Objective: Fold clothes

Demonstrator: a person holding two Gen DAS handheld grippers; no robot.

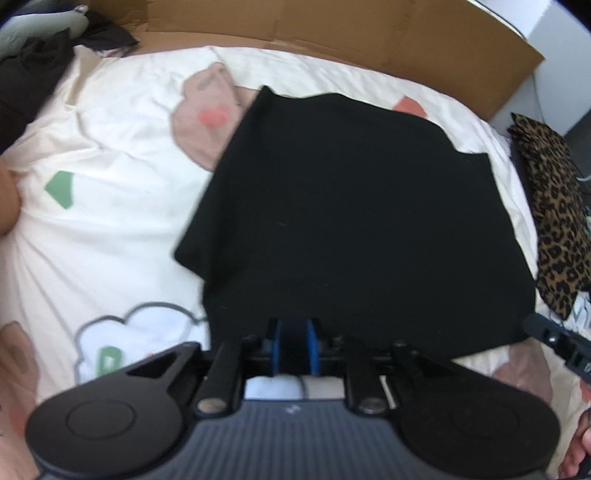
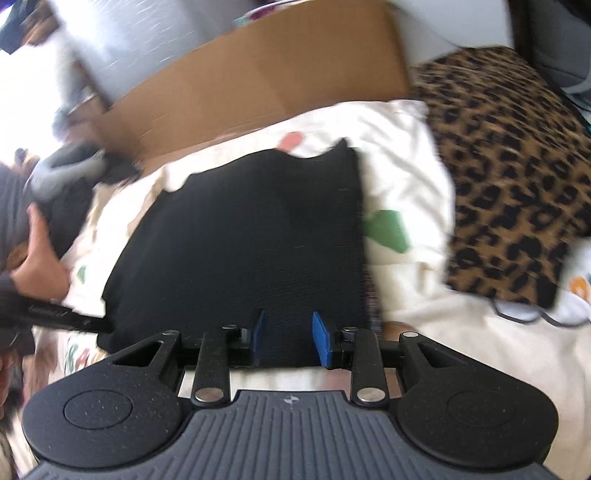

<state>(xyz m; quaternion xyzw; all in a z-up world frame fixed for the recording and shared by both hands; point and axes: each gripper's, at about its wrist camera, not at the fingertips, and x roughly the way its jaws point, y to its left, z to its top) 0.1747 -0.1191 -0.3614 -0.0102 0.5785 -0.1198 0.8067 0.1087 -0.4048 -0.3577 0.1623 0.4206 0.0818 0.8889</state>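
Note:
A black garment (image 1: 351, 206) lies folded flat on the cartoon-print bed sheet (image 1: 110, 221). Its near edge reaches my left gripper (image 1: 294, 332), whose blue pads stand a little apart with dark cloth in the narrow gap, not pinched. From the right wrist camera the same black garment (image 2: 251, 240) runs up to my right gripper (image 2: 290, 325). That gripper is open, its blue pads well apart, and the cloth's near edge lies between them untouched. A hand (image 2: 40, 258) holds the left gripper's black body at the garment's left corner.
A leopard-print garment (image 1: 557, 214) (image 2: 509, 177) lies folded on the bed to the right of the black one. Brown cardboard (image 1: 332, 33) (image 2: 277, 81) stands along the far edge of the bed. Dark clothes (image 1: 33, 74) are piled at the far left.

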